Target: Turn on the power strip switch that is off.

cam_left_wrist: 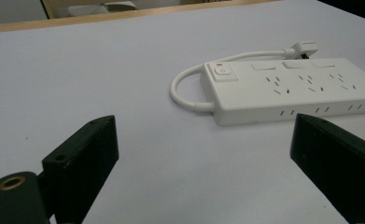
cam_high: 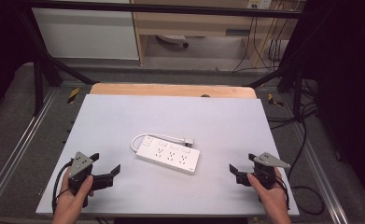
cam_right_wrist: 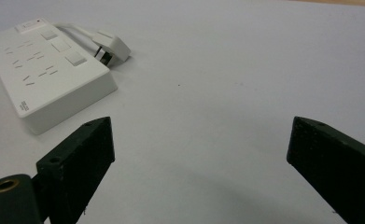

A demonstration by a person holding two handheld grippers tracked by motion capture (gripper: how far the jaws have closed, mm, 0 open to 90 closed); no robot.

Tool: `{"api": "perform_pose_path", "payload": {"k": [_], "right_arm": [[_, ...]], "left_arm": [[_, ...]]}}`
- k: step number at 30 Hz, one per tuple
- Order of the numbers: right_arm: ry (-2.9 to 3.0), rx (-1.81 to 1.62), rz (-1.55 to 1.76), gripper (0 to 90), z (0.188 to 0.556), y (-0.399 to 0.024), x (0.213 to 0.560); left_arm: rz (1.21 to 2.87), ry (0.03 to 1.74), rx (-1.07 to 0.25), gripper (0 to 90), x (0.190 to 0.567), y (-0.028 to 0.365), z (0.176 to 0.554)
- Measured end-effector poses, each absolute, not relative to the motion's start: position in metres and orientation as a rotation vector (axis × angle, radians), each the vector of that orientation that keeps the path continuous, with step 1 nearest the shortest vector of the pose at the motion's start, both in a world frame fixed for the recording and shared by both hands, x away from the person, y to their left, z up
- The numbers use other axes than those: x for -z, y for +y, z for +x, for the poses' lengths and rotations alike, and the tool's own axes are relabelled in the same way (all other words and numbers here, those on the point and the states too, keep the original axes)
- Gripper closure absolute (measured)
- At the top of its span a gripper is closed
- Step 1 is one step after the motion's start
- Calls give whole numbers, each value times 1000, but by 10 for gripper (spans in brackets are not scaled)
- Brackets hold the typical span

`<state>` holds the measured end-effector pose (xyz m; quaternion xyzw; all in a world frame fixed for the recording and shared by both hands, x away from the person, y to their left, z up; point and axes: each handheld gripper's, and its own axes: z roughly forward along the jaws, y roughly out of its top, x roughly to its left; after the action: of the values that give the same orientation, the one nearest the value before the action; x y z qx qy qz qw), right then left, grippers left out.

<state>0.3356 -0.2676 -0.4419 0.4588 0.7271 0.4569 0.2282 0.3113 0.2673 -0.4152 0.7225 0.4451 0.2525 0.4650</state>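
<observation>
- Plainly, two grippers are counted: left gripper (cam_high: 106, 164) and right gripper (cam_high: 244, 164), each with two black jaws spread wide, nothing held between them.
- Bare white table (cam_high: 124, 116) is seen between each pair of jaws in both gripper views.
- One white power strip (cam_high: 168, 157) is counted, lying flat near the table's middle, between the two grippers and well apart from both.
- Three socket groups are counted on its top face; one switch (cam_left_wrist: 221, 72) with a small red mark beside it is made out in the left gripper view, at the cord end.
- One short white cord (cam_left_wrist: 182, 84) is looped out of that end and run along the strip's far side; one plug (cam_right_wrist: 110, 46) is lying on the table just beside the strip, seen closest in the right gripper view.
- Small grey print near the strip's corner is caught in the right gripper view, too small to read.
- Two hands, the wooden table edge (cam_high: 171, 89) and the black frame are taken in by the high view.
</observation>
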Motion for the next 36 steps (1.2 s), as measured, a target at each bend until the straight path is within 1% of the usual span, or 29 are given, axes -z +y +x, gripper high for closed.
{"api": "perform_pose_path", "payload": {"k": [11,20,36], "right_arm": [[2009,-1272,1225,58,333,-262,437],[2041,-1298,1219,42,331,-259,430],[2049,-1355,1188,27,329,-258,427]], "left_arm": [[1753,1097,-646,77,412,271,310],[1737,1102,-643,64,413,274,308],[1757,1097,-630,63,414,275,310]]}}
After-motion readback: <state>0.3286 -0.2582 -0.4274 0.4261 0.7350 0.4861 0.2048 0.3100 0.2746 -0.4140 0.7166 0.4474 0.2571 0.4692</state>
